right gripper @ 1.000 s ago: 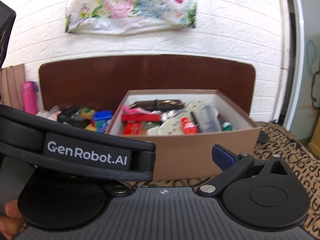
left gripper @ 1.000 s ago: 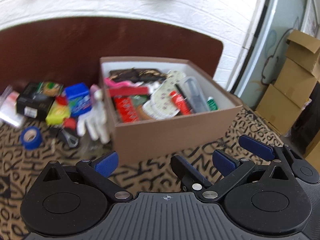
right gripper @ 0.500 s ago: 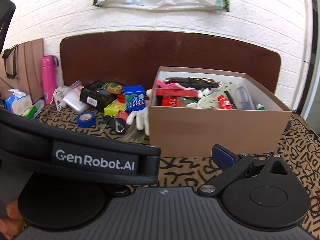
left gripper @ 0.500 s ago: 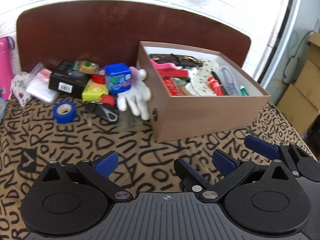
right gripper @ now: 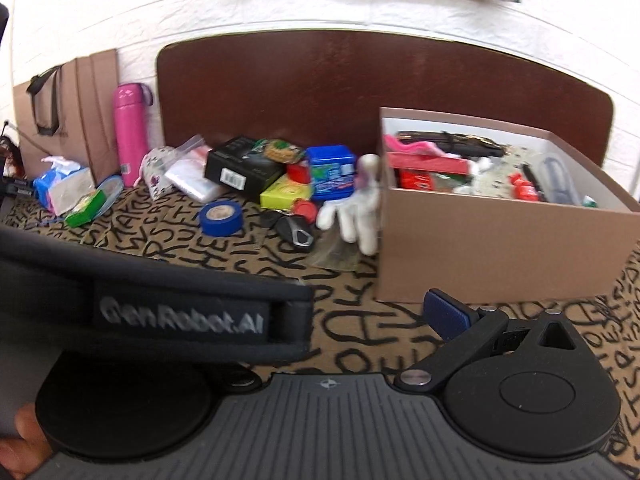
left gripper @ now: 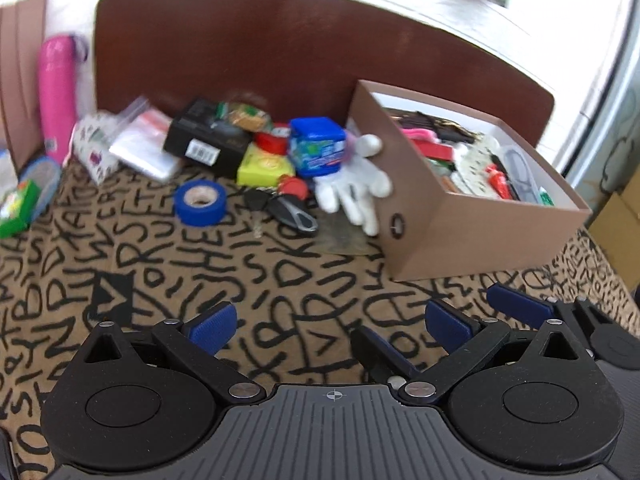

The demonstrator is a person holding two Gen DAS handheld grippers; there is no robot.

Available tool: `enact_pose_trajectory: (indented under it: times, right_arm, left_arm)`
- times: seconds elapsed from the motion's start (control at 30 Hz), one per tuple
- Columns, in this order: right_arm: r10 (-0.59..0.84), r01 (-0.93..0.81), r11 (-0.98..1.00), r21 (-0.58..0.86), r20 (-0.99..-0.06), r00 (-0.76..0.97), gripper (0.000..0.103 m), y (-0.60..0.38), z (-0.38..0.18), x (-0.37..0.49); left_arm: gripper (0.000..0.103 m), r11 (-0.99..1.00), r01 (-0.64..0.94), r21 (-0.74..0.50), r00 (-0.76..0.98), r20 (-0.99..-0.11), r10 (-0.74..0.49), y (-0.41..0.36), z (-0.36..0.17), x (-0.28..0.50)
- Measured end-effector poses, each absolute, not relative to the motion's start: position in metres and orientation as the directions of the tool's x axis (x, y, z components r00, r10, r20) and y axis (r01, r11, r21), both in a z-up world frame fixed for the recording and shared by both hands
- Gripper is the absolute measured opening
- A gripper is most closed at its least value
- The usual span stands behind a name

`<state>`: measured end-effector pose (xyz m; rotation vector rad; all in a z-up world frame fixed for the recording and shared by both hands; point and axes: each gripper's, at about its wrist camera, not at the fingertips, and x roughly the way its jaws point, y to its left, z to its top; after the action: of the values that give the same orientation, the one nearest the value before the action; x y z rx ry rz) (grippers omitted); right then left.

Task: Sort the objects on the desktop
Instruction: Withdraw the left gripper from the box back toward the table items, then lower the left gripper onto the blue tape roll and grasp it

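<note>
Your left gripper (left gripper: pixel 328 326) hovers with jaws wide, holding nothing; your right gripper's (right gripper: pixel 446 314) jaw state I can't tell. Brown box (left gripper: pixel 472 224) sits beside the white glove (left gripper: pixel 354 188).

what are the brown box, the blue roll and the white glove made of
Brown box: looks like cardboard, matte, with thin folded walls and a white inside. Blue roll: likely vinyl or paper tape, wound on a tan core that looks like cardboard. White glove: soft and limp, probably knit fabric, though blur leaves rubber possible.
</note>
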<state>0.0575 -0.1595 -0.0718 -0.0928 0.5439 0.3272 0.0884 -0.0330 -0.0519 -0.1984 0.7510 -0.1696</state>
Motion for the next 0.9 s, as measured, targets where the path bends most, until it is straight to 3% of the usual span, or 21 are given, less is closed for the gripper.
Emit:
enact_pose_trajectory:
  times: [0.47,0.9]
  right_arm:
    - [0.437,-0.480,0.876,0.054,-0.514,0.738,0.097,-0.113,-0.085,0.104]
    - [0.492,-0.546,0.835,0.061,-0.527,0.693,0.080,-0.077,-0.100,0.158]
  left_arm:
    - [0.103,0.971,-0.038,-0.235,0.728,-0.672,-0.135,0.041,-0.069,0.134]
    - [0.085,0.966,-0.048,-0.252,0.682,-0.715,-0.153,0.069,-0.087,0.195]
